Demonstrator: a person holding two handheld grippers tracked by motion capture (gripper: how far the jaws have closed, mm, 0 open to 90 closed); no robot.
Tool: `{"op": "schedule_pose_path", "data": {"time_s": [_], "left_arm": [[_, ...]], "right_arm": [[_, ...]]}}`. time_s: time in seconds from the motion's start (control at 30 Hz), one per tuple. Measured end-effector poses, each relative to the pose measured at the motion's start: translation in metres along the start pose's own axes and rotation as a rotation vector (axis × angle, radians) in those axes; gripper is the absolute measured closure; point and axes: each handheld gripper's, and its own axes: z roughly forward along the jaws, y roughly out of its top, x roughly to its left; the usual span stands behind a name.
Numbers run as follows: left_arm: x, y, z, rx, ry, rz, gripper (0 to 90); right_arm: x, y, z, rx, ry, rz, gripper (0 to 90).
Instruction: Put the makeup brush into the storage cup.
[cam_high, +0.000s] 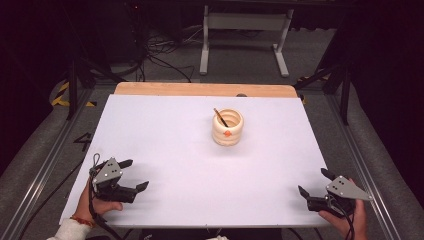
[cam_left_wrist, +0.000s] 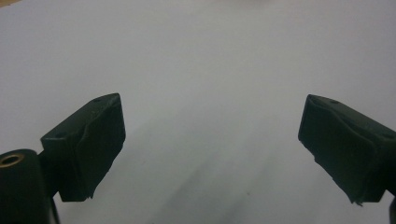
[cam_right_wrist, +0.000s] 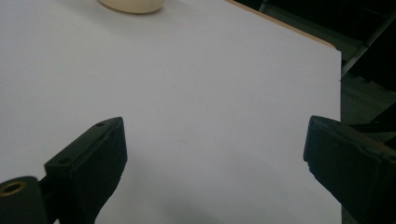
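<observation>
Jaws spread wide on both tools: I hold the left gripper (cam_high: 134, 175) and the right gripper (cam_high: 315, 182) near the table's front corners, each well short of the ribbed cream holder (cam_high: 227, 127) standing upright at the white table's (cam_high: 165, 130) centre, a thin brown stick (cam_high: 220, 117) leaning inside. The holder looks light, rigid and smooth; I judge its ribbed sides the safest hold, the stick likely to rattle or tip out.
</observation>
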Motion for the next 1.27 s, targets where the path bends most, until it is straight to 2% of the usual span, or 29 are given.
{"op": "schedule_pose_path", "data": {"time_s": [0.13,0.2,0.37,1.27], "left_arm": [[0.0002,0.0006,0.0009,0.004,0.005,0.007,8.3],[-0.0007,0.0006,0.0015,0.006,-0.001,-0.003,8.3],[-0.0002,0.0013,0.0020,0.013,0.007,0.004,8.3],[0.0018,0.0020,0.0056,0.023,-0.002,-0.009,8.5]], "right_arm": [[0.0024,0.0003,-0.0012,-0.008,-0.005,-0.006,7.6],[0.0023,-0.0002,-0.0008,-0.008,-0.004,0.002,7.6],[-0.0004,0.0005,-0.0004,-0.009,-0.010,0.023,7.5],[0.0008,0.0013,0.0008,-0.014,-0.009,0.021,6.8]]}}
